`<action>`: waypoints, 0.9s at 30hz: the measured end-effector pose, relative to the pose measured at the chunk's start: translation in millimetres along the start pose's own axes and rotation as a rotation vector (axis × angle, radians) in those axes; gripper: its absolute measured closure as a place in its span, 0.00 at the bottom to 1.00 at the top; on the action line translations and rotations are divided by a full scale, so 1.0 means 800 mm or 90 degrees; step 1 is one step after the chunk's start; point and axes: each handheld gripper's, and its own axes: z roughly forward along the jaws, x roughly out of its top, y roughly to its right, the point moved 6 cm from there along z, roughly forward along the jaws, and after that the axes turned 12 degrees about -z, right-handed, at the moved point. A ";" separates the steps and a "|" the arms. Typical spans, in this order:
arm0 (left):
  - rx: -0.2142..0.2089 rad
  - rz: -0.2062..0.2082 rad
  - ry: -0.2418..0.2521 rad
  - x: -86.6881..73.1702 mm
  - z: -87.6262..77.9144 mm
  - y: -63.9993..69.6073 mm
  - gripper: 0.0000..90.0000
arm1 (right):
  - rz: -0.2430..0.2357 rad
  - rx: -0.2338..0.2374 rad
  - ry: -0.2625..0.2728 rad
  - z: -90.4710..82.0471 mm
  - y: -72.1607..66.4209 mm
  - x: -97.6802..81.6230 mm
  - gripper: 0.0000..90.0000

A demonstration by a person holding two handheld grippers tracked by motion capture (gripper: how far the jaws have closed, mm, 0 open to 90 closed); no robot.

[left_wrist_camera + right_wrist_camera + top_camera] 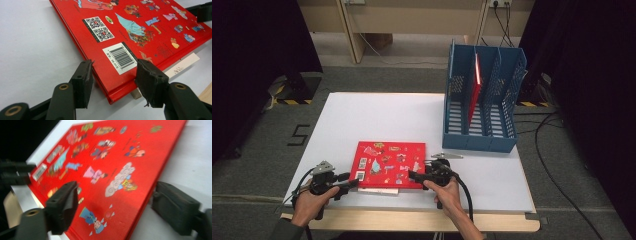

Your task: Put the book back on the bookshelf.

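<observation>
Your left hand (309,202): it comes in at the near left edge of the worktop (377,112) and holds the left tongs (349,184), which point right toward the book.
Left tongs: in the left gripper view the 2 black jaws straddle the near left corner of the red book (140,32), 1 on each side, with a gap between each pad and the cover. They are spread, not pinching.
Your right hand (447,192): it rests at the near edge, right of the book, with a black cable trailing back toward you.
Right tongs (412,175): they point left at the book's near right corner. In the right gripper view, which is blurred, 1 jaw hovers over the cover and the other sits beside the book's edge on the white surface. They are spread; no pad presses on the book.
Red book: it lies flat, back cover up, near the front middle of the worktop, between your 2 tongs. You can see a barcode label (121,57) and a QR code (98,28) near its left corner, plus small cartoon figures.
Strip under the book: a pale strip (183,65) pokes out beneath the near edge.
Metal piece (447,156): a small grey piece lies just right of the book's far corner.
File rack (482,140): a blue rack with 3 slots stands at the far right of the worktop, well apart from the book.
Book in rack (475,90): a second red book stands upright in the middle slot.
</observation>
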 end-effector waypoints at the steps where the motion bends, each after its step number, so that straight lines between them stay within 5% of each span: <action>1: -0.002 -0.003 0.002 0.000 0.000 0.000 0.52 | 0.016 0.003 0.009 -0.002 0.003 0.000 0.28; 4: -0.001 -0.004 0.001 -0.001 0.001 0.001 0.52 | 0.067 0.018 0.031 -0.005 0.006 0.002 0.30; 14: -0.040 -0.036 0.001 -0.003 0.005 0.007 0.51 | 0.060 0.005 0.108 -0.031 0.001 0.033 0.40; 19: -0.050 -0.048 0.005 -0.004 0.005 0.008 0.51 | 0.084 0.017 0.139 -0.036 -0.007 0.045 0.41; 20: -0.058 -0.054 0.007 -0.003 0.006 0.010 0.51 | 0.089 0.024 0.140 -0.037 -0.009 0.046 0.45; 22: -0.075 -0.062 0.009 -0.003 0.008 0.017 0.51 | 0.103 0.097 0.133 -0.028 -0.026 0.045 0.51; 24: -0.068 -0.035 0.010 -0.001 0.009 0.024 0.51 | 0.055 0.059 0.125 -0.019 -0.043 0.047 0.52; 27: -0.069 -0.022 0.016 -0.001 0.007 0.030 0.59 | 0.020 0.056 0.131 -0.015 -0.052 0.057 0.61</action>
